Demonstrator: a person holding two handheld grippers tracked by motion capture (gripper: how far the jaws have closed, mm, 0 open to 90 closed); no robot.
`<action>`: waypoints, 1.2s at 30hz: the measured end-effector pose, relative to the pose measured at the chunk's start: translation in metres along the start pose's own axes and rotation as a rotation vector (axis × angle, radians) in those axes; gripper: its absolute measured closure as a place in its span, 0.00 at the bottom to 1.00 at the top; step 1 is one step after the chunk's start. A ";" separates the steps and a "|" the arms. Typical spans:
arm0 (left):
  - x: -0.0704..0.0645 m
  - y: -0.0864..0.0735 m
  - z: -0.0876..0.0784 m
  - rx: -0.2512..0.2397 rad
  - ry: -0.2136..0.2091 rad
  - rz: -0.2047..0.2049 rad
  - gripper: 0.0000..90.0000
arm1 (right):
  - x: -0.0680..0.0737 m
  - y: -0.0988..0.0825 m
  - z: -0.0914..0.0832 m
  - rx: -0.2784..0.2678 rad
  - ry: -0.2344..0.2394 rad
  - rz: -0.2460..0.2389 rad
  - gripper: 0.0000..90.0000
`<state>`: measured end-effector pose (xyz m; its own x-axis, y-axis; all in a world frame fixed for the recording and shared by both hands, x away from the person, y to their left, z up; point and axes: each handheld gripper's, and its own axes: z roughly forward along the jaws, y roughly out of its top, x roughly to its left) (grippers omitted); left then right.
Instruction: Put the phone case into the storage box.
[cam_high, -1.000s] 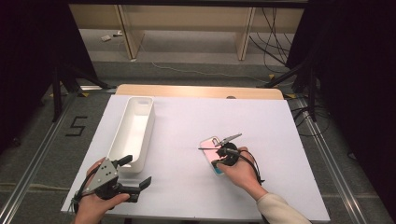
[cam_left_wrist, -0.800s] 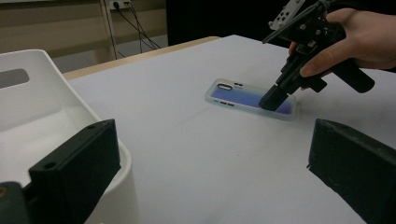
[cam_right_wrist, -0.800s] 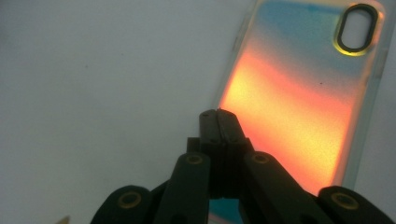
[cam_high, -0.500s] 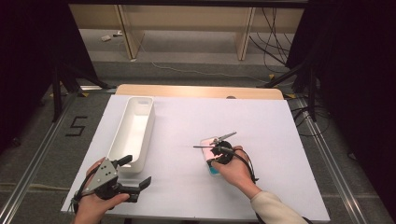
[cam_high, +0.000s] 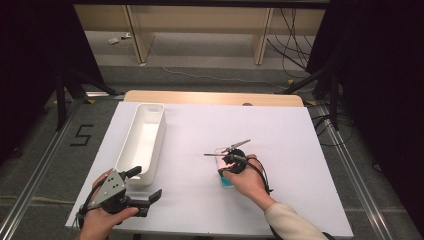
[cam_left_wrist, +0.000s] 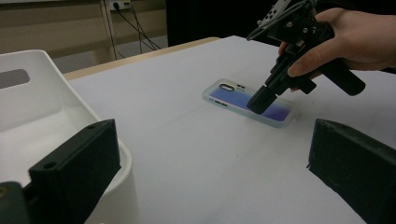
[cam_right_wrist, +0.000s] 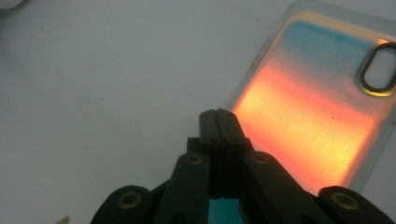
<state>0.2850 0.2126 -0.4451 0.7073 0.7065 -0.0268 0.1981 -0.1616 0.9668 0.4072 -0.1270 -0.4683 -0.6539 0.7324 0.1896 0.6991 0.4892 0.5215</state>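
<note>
Pressing phone case (cam_left_wrist: 250, 101) | right gripper (cam_left_wrist: 259, 103) closed, empty | left gripper (cam_high: 145, 187) apart | bin (cam_high: 142, 140) nearby

right gripper (cam_left_wrist: 261, 103) points down, jaws pressed together — left gripper (cam_high: 146, 196) lies level, jaws wide apart.

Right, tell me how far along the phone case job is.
Done: nothing; the white bin holds nothing. In hand: the right claw, jaws shut, tips on the phone case, which lies flat on the table. The left claw waits open. Left: grasping and moving the case.
</note>
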 end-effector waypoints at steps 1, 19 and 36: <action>0.000 0.000 0.000 0.000 0.000 0.001 0.02 | 0.000 0.000 0.000 0.002 -0.002 0.005 1.00; 0.000 0.000 0.000 -0.009 -0.009 -0.002 0.02 | 0.003 0.007 0.006 -0.018 -0.007 0.016 1.00; 0.000 0.000 0.000 -0.004 -0.006 -0.006 0.02 | 0.003 0.012 0.007 -0.028 -0.001 0.039 1.00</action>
<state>0.2845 0.2126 -0.4450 0.7099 0.7034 -0.0344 0.2000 -0.1546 0.9675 0.4158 -0.1155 -0.4672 -0.6260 0.7511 0.2098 0.7158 0.4466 0.5368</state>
